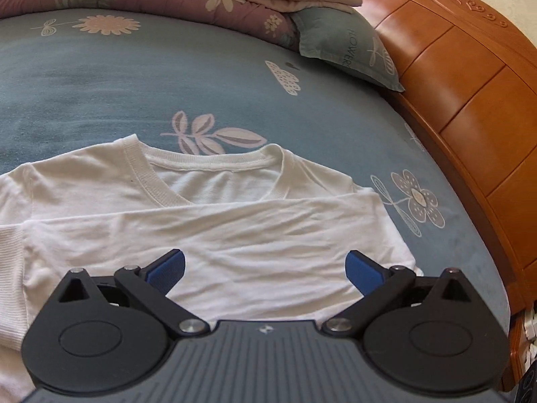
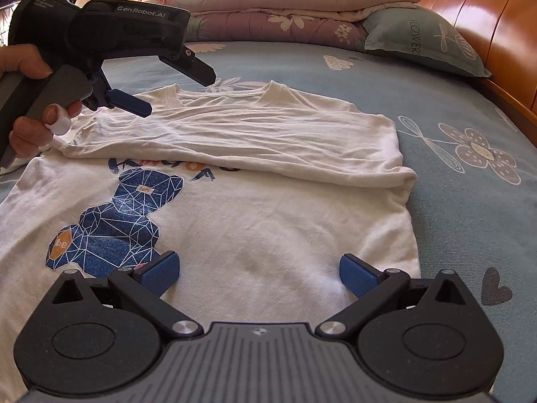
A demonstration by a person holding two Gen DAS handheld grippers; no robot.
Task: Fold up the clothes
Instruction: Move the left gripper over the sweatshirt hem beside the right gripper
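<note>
A white T-shirt (image 2: 268, 221) with a blue geometric bear print (image 2: 110, 221) lies flat on the bed. One long sleeve (image 2: 241, 141) is folded across its chest below the collar (image 2: 221, 92). In the left wrist view the shirt (image 1: 218, 235) and collar (image 1: 201, 164) lie just ahead. My left gripper (image 1: 265, 270) is open and empty just above the folded sleeve; it also shows in the right wrist view (image 2: 167, 84), held by a hand over the shirt's left shoulder. My right gripper (image 2: 260, 273) is open and empty above the shirt's lower body.
The bed has a blue flowered sheet (image 2: 453, 184). A folded quilt (image 2: 285, 6) and a blue pillow (image 2: 423, 40) lie at the far end. An orange wooden headboard (image 1: 470, 84) runs along the right side.
</note>
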